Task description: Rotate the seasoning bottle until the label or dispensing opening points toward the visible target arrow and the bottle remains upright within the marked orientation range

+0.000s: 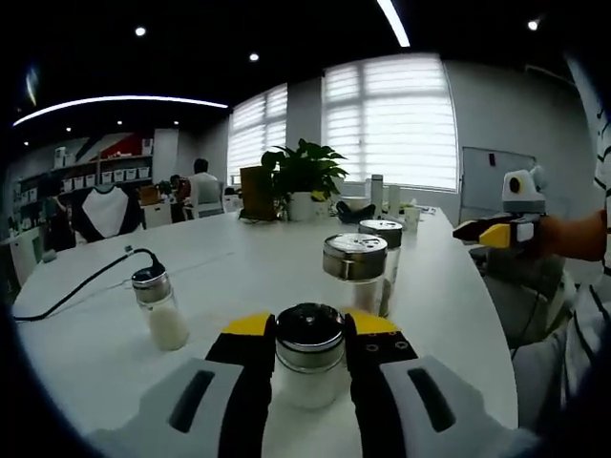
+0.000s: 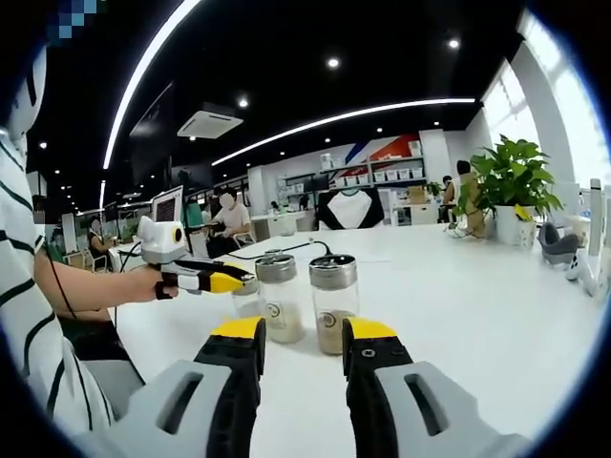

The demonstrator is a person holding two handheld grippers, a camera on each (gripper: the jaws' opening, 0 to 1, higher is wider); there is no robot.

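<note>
At the bottom centre of the left gripper view, the left gripper (image 1: 309, 336) has its jaws closed around a shaker (image 1: 309, 355) standing upright on the white table (image 1: 239, 277). Just above it in the frame stand two steel-capped jars (image 1: 356, 269), and a small bottle (image 1: 159, 303) sits at lower left. In the right gripper view, the right gripper (image 2: 302, 336) hangs open above the table with nothing between its jaws. A plant (image 1: 303, 178) stands at upper centre.
</note>
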